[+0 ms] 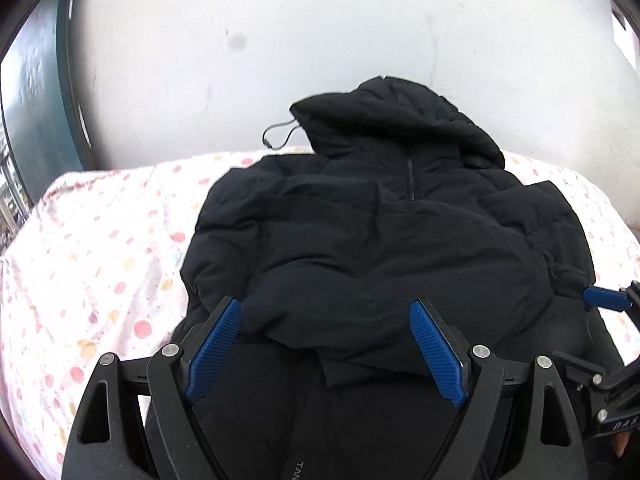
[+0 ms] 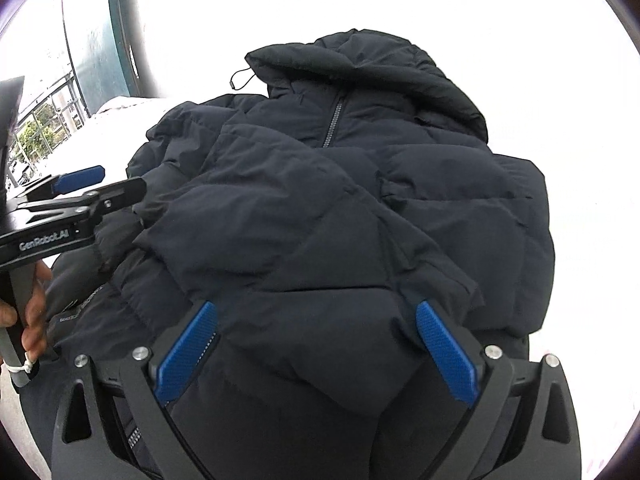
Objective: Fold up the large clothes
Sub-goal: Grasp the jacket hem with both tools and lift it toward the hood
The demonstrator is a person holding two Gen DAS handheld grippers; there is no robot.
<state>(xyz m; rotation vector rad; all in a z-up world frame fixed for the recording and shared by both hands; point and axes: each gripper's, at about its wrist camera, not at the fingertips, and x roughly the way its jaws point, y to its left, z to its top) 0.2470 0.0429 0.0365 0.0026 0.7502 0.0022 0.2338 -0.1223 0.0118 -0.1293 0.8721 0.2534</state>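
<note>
The black puffer jacket (image 1: 380, 240) is spread hood-first toward the bed's (image 1: 100, 240) far edge. Both the left gripper (image 1: 326, 344) and the right gripper (image 2: 316, 344) are held wide open over its near hem, gripping nothing, seemingly placed for a fold.

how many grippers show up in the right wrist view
2. The right gripper fills the bottom of the view, fingers spread over the black puffer jacket. The left gripper reaches in from the left edge at the jacket's side, partly cut off.

black jacket (image 1: 372, 240) on spotted bedsheet (image 1: 104, 248)
</note>
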